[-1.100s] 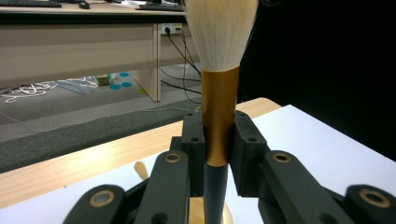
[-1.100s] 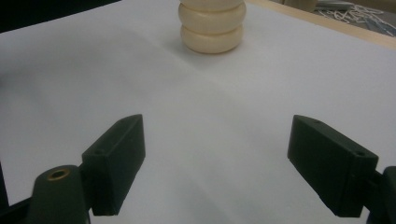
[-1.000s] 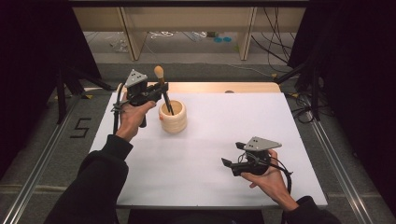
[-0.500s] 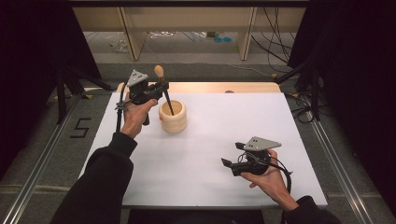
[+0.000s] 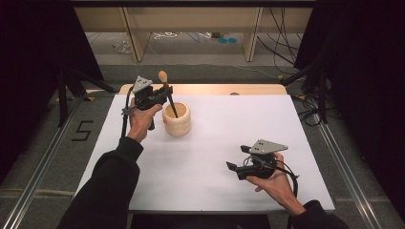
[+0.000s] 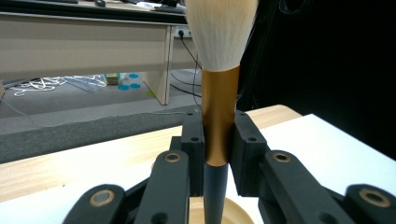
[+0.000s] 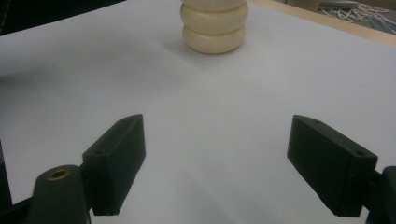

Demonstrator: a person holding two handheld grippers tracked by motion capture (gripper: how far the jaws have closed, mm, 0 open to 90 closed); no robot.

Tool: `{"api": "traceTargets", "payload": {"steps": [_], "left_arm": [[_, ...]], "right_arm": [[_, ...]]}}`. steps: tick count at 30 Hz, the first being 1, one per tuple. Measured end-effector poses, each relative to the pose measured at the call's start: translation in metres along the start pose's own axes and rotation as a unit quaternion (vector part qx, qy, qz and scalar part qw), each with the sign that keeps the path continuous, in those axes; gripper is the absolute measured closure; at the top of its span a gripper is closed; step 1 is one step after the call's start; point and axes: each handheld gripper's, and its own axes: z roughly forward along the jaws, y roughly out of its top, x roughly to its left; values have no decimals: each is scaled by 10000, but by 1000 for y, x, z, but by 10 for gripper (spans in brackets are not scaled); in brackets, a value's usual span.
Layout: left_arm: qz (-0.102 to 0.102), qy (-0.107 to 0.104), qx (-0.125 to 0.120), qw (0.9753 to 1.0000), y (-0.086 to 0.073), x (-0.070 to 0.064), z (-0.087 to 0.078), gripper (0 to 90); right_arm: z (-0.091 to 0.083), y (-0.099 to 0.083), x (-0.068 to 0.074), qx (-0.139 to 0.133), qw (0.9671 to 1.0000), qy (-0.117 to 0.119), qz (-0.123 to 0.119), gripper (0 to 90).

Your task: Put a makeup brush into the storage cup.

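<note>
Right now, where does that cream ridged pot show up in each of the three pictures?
High view: the cream pot stands left of centre, toward the table's far edge, beside the left gripper.
Left gripper view: just its rim at the bottom edge, below the clamped brush.
Right gripper view: top centre.
Shared landmark: the white table cover.

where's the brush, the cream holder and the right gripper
brush [image 6: 219, 116]: left gripper view, gold ferrule.
cream holder [image 5: 177, 125]: high view, ribbed outer wall.
right gripper [image 7: 233, 172]: right gripper view, between its open fingers.
</note>
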Motion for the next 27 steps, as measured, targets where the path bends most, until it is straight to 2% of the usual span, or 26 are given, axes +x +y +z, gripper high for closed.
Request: {"api": "traceTargets", "payload": {"steps": [17,23,27], "left_arm": [[-110,21,151,9998,-21,1,7,771],[-47,-1,237,9997,-27,-1,9,771],[-79,-3,276,9996,-31,-2,11,771]], "right_arm": [[0,0,0,10,10000,22,4,201],[0,0,0,6,10000,28,5,201],[0,0,0,6,10000,36,1,200]]}}
